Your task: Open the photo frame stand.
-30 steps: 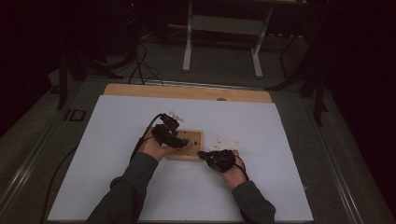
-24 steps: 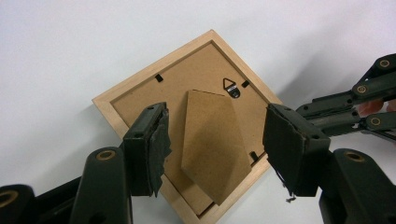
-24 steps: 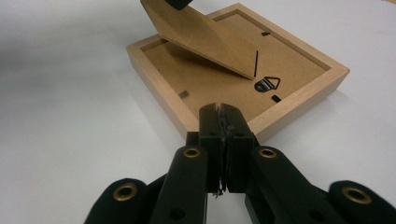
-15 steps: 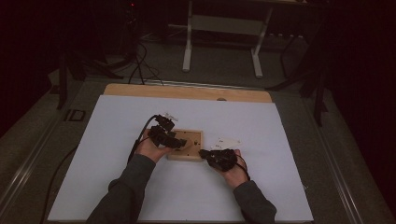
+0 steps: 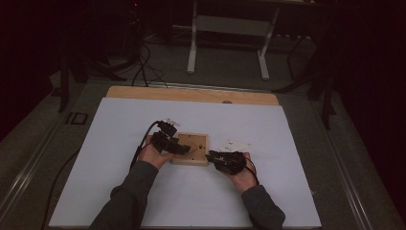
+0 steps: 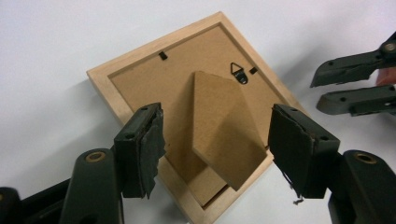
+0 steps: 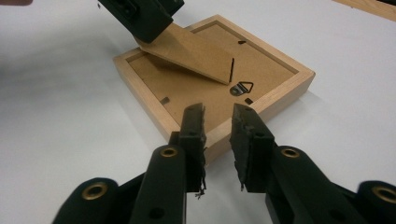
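Face down mid-table: wooden picture frame (image 6: 122,95), fibreboard stand (image 6: 224,126) lifted off its back. Left of frame, left gripper (image 6: 212,144), jaws wide, straddling the stand without touching it. Right of frame, right gripper (image 7: 218,128), slightly parted, empty, tips hiding frame's near corner.

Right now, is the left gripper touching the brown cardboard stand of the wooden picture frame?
Cannot tell. In the right gripper view the left gripper overlaps the stand's raised end, hiding any contact.
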`<state>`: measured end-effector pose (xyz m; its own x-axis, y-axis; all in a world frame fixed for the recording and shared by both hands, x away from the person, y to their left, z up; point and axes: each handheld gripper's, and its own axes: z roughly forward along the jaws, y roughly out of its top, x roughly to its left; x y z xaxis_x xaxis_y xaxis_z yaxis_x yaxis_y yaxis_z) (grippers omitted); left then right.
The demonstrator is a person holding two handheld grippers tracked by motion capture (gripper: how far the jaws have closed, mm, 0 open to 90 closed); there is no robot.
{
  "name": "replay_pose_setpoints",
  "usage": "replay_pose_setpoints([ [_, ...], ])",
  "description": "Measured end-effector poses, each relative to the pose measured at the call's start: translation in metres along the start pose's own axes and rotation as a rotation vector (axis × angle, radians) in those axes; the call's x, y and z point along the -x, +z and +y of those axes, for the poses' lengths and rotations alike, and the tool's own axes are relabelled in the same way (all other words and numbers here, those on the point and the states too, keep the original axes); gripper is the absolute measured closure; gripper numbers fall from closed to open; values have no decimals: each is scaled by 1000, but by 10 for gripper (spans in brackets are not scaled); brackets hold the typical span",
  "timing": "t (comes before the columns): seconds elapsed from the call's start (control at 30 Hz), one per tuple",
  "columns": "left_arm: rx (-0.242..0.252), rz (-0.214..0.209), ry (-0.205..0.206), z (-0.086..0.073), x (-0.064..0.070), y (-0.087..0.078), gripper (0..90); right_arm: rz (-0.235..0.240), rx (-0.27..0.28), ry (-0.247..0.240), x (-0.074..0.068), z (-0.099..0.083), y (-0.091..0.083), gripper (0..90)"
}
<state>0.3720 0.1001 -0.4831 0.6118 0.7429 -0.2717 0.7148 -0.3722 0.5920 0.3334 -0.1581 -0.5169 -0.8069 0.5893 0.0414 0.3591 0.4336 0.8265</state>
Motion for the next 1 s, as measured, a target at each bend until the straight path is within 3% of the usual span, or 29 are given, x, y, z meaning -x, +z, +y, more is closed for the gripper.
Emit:
replay_pose_setpoints([
  [0.3,-20,-30,-22,-3,-2,8,367,1,1,4,1,-1,0,705],
  [0.77,-34,-112,-67,-2,-7,14,492,-7,-2,-9,1,-1,-1,695],
  [1.0,-41,-121,-79,-2,-8,14,529,-7,-3,-10,1,0,-1,691],
])
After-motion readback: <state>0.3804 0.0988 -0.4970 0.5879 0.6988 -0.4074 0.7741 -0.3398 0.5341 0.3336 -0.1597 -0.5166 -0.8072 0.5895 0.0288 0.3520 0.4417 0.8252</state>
